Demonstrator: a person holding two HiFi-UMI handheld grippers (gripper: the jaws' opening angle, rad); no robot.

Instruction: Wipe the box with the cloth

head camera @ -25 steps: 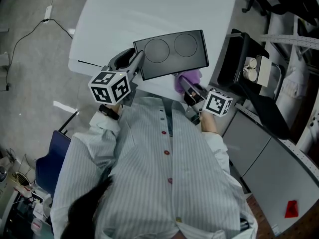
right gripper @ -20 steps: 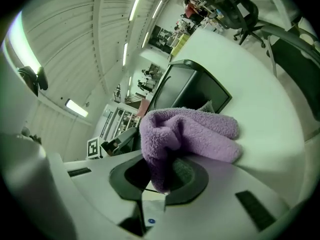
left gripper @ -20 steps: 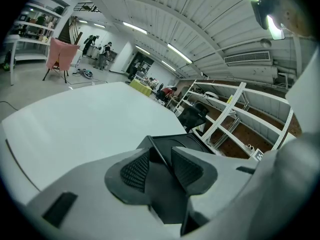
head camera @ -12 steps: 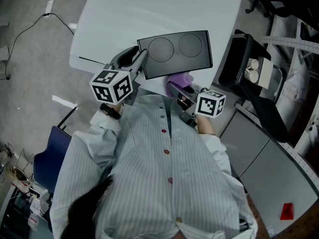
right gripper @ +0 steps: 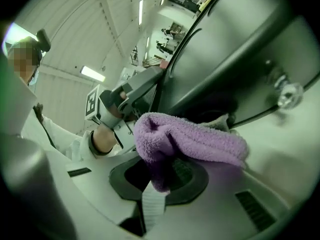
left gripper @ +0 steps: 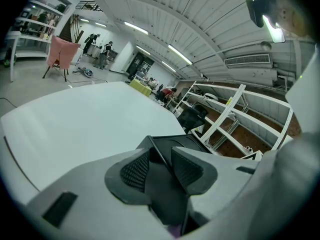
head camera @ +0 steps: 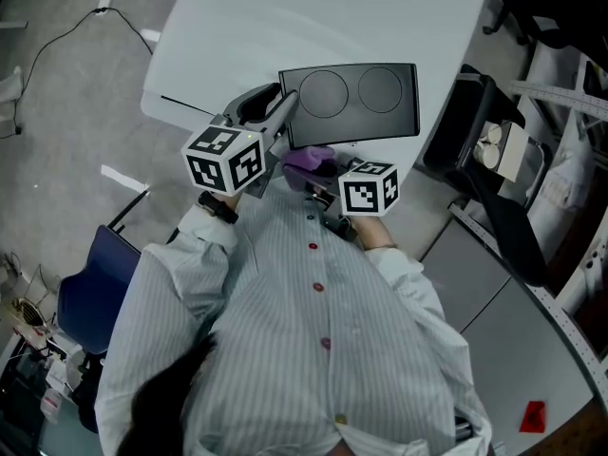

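Observation:
The box (head camera: 351, 103) is a flat black slab with two circles on top, lying on the white table (head camera: 285, 27). My left gripper (head camera: 285, 114) is shut on the box's near left corner; in the left gripper view the box's thin edge (left gripper: 175, 143) runs between the ribbed pads (left gripper: 136, 170). My right gripper (head camera: 304, 171) is shut on a purple cloth (head camera: 310, 158) and holds it against the box's near edge, close to the left gripper. In the right gripper view the cloth (right gripper: 190, 139) bunches over the jaws beneath the box's dark side (right gripper: 225, 54).
A black bin (head camera: 465, 126) with white cups stands right of the table. Grey cabinets (head camera: 513, 312) lie at the lower right. A blue chair (head camera: 81, 302) is at the lower left, and a cable (head camera: 57, 36) runs over the floor.
My right gripper has carried the purple cloth leftward along the box's near edge, from its right part toward the left gripper. The left gripper still clamps the same corner.

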